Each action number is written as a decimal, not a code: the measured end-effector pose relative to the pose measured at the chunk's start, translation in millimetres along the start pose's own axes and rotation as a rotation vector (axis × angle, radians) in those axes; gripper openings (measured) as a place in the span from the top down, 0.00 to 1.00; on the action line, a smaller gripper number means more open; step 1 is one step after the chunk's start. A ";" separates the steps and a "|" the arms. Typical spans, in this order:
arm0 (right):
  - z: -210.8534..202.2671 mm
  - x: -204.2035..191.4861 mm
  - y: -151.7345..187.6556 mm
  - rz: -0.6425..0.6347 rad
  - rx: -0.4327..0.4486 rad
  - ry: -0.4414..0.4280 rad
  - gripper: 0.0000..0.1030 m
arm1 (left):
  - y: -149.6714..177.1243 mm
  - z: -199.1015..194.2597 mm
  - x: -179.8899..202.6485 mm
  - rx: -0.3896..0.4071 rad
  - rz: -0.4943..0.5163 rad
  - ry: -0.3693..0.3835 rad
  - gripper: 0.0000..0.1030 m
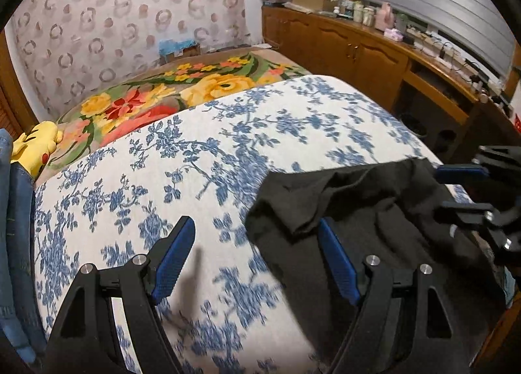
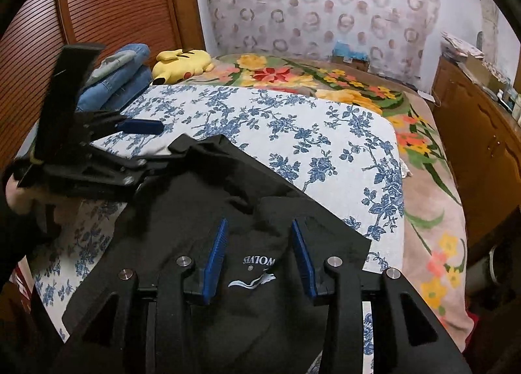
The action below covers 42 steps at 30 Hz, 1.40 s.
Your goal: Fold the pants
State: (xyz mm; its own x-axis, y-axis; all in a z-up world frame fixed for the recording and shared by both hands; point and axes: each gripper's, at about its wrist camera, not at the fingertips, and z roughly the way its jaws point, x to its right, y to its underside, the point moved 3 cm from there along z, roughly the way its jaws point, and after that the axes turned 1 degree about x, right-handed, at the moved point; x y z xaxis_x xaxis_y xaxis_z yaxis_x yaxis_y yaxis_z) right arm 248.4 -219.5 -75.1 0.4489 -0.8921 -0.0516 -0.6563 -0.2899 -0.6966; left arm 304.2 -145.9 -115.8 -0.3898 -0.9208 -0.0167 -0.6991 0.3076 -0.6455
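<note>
The black pants (image 2: 208, 211) are lying bunched and partly folded on the floral bed (image 1: 260, 120), both left tongs (image 1: 255, 234) and right tongs (image 2: 257, 237) hovering wide and empty, so smoothing and final folds are remaining.

My right hand-held gripper (image 2: 257, 256) hovers with its jaws apart over the black pants (image 2: 208, 198) on the bed (image 2: 293, 120), my left hand-held gripper (image 2: 143, 143) at their far edge.

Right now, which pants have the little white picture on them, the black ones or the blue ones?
The black pants, lying under the right gripper, show a white logo with letters. The blue jeans sit folded in a pile beside the yellow plush toy, no picture visible.
</note>
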 end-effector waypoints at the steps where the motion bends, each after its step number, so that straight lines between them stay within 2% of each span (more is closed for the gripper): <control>1: -0.3 0.5 -0.6 -0.001 0.004 0.001 0.60 | -3.2 3.1 -1.4 0.004 0.004 -0.011 0.23; 7: 2.7 0.8 -2.1 -0.003 0.008 -0.007 0.60 | -15.5 9.0 -16.9 0.021 -0.032 -0.035 0.23; 11: 3.7 -4.6 -5.1 -0.012 0.020 -0.030 0.60 | -19.7 4.6 -27.8 0.059 -0.066 -0.047 0.23; 21: 25.5 -3.9 -3.8 -0.020 -0.033 0.017 0.60 | -20.4 -9.7 -26.5 0.084 -0.066 0.004 0.23; 22: 27.8 -3.7 -3.1 -0.023 -0.043 0.027 0.62 | -19.7 -11.3 -24.5 0.085 -0.061 0.010 0.23; 24: 28.6 -1.7 -1.5 -0.028 -0.050 0.042 0.84 | -17.6 -14.1 -20.1 0.086 -0.053 0.023 0.23; 27: 19.0 4.2 -0.8 -0.017 -0.009 0.055 0.95 | -15.6 -16.8 -14.9 0.087 -0.046 0.034 0.23; 31: 0.2 20.7 3.9 0.027 0.051 0.084 0.95 | -12.9 -22.5 -9.6 0.101 -0.038 0.041 0.23; 38: -8.9 50.7 13.5 0.110 0.062 0.125 0.95 | -8.5 -26.4 4.0 0.095 -0.018 0.080 0.23; 41: -14.1 60.3 14.8 0.151 0.075 0.183 0.94 | -5.9 -30.0 8.2 0.103 -0.013 0.085 0.23; 42: -15.5 62.3 14.7 0.164 0.078 0.183 0.90 | -4.9 -30.5 8.5 0.103 -0.013 0.088 0.23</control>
State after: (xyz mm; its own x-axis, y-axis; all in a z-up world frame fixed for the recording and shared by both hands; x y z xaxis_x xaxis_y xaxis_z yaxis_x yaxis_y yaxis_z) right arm 257.3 -284.7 -77.4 0.2182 -0.9750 -0.0429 -0.6596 -0.1150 -0.7428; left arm 286.0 -148.0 -89.5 -0.4350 -0.8987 0.0561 -0.6411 0.2653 -0.7202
